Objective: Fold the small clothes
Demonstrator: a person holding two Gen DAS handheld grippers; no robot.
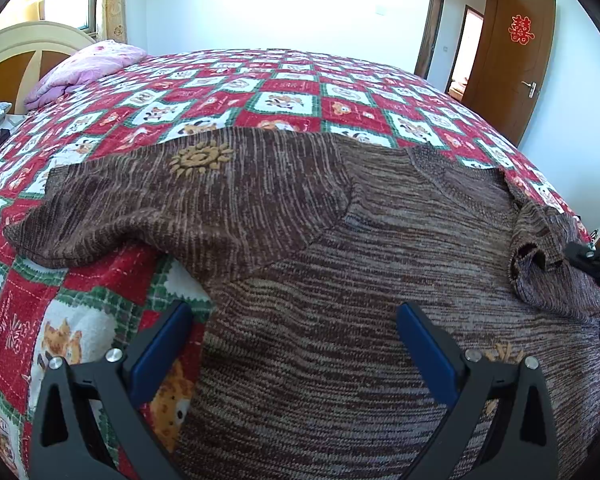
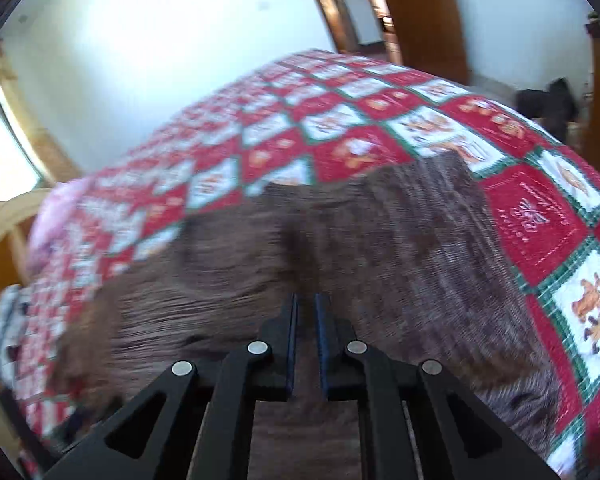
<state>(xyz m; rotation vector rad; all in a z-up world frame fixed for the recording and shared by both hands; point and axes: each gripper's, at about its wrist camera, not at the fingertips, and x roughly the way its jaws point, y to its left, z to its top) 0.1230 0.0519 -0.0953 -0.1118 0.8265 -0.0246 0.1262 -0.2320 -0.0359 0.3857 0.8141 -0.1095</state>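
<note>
A brown knit sweater (image 1: 340, 280) lies spread on the bed, one sleeve (image 1: 160, 200) with a tan sun patch stretched out to the left. My left gripper (image 1: 296, 320) is open, its blue-padded fingers (image 1: 424, 344) straddling the sweater's left edge just above the body. My right gripper (image 1: 588, 260) shows at the right edge, shut on a bunched fold of the other sleeve (image 1: 540, 248). In the blurred right wrist view the right gripper (image 2: 306, 304) has its jaws nearly together with brown sweater (image 2: 340, 240) cloth between them.
The bed carries a red, white and green patchwork quilt (image 1: 260, 92). A pink pillow (image 1: 88, 68) and a wooden headboard (image 1: 20, 52) are at the far left. A brown door (image 1: 508, 64) stands open at the far right.
</note>
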